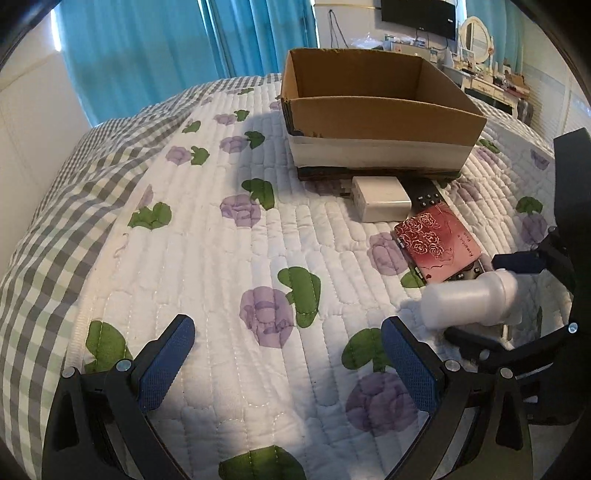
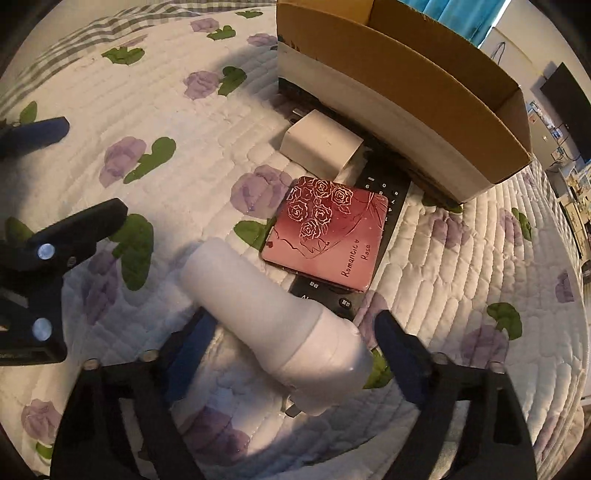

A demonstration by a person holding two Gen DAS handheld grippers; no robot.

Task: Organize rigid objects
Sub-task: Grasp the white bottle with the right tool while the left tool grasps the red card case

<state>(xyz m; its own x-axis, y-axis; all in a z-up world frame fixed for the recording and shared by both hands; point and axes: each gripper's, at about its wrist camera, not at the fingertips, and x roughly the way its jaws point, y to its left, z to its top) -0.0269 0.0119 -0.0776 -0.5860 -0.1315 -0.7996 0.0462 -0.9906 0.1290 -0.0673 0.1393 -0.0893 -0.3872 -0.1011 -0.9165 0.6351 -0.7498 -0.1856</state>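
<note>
A white plastic bottle [image 2: 280, 321] lies on the quilt between the fingers of my right gripper [image 2: 295, 339], which is open around it; the pads stand apart from its sides. The bottle also shows in the left wrist view [image 1: 469, 301]. Beyond it a red rose-patterned tin [image 2: 327, 234] lies on a black remote [image 2: 384, 192], next to a white charger block [image 2: 321, 147]. An open cardboard box [image 2: 424, 96] stands behind them. My left gripper [image 1: 288, 365] is open and empty over the quilt, left of the bottle.
The bed is covered with a white quilt with purple roses [image 1: 229, 258] and a grey checked border [image 1: 55, 221]. Blue curtains [image 1: 166, 40] hang behind. A dresser with a mirror [image 1: 476, 37] and a wall TV [image 1: 417, 14] are at the back right.
</note>
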